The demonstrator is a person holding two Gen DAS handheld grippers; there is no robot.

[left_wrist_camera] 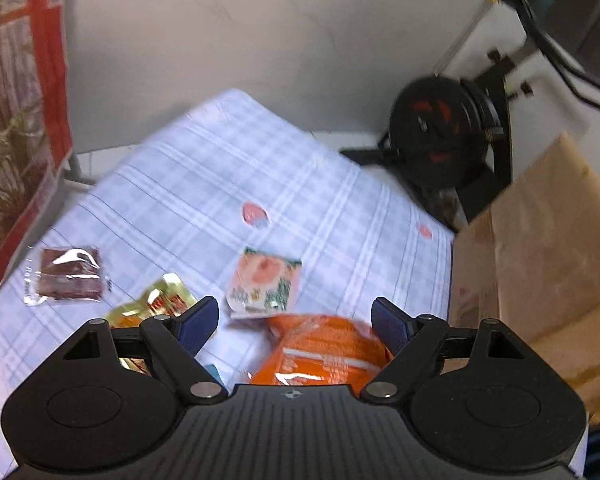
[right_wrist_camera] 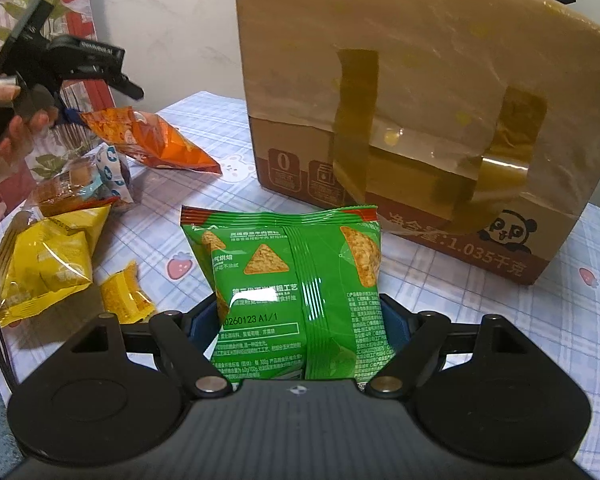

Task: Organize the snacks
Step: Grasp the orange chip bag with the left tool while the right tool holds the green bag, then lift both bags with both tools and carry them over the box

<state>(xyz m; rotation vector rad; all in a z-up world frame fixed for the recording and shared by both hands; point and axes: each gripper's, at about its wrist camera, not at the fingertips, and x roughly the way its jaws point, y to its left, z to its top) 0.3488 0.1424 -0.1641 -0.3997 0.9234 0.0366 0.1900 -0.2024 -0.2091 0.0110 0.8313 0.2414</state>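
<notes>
My left gripper (left_wrist_camera: 294,326) is open above a checked tablecloth (left_wrist_camera: 220,180). An orange snack bag (left_wrist_camera: 324,356) lies under and between its fingers, close to the right finger, with cloth showing by the left one. The right wrist view shows that same gripper (right_wrist_camera: 104,105), in a person's hand, hovering over the orange bag's (right_wrist_camera: 152,140) upper end. My right gripper (right_wrist_camera: 300,320) is shut on a green chip bag (right_wrist_camera: 296,272), a pad against each side. A taped cardboard box (right_wrist_camera: 420,120) stands right behind that bag.
A peach-print packet (left_wrist_camera: 264,284), a gold packet (left_wrist_camera: 160,304) and a brown packet (left_wrist_camera: 70,276) lie ahead of my left gripper. Yellow bags (right_wrist_camera: 44,268), a small yellow packet (right_wrist_camera: 126,296) and wrapped cakes (right_wrist_camera: 66,188) crowd the left. The box (left_wrist_camera: 540,248) walls the right.
</notes>
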